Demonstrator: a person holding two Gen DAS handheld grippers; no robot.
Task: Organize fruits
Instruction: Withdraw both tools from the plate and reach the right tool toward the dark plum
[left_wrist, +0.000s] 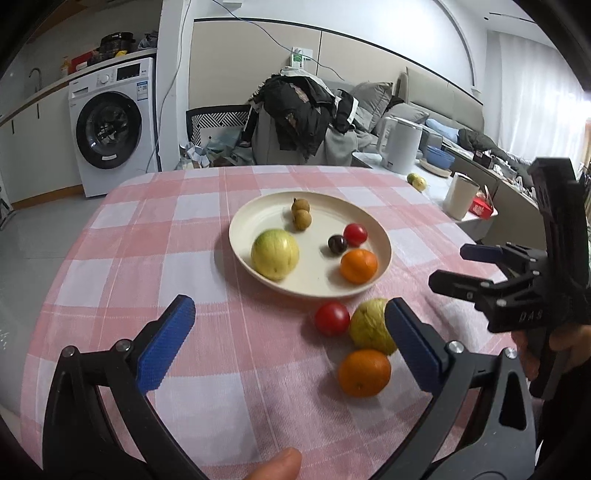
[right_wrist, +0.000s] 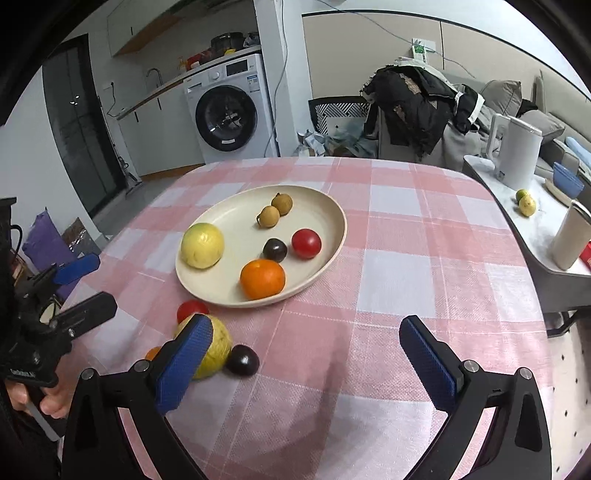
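Cream-coloured and round, the plate (right_wrist: 332, 236) is sitting at the frame's centre on the pink checked tablecloth (right_wrist: 399, 280), carrying a pale yellow-green guava (right_wrist: 202, 245), an orange (right_wrist: 262, 278), a red tomato (right_wrist: 306, 243), a dark plum (right_wrist: 275, 250) and two brown longans (right_wrist: 275, 210). Below it a second guava (left_wrist: 369, 326), tomato (left_wrist: 331, 318) and orange (left_wrist: 364, 373) are lying loose on the cloth, with another plum (right_wrist: 242, 360) beside them. The left gripper (left_wrist: 291, 347) and right gripper (right_wrist: 306, 365) are both hanging spread wide and holding nothing, "DAS" showing on the right one's body.

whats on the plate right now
On the plate: a yellow-green fruit, orange, red tomato, dark plum and two brown longans. Nothing looks hidden.
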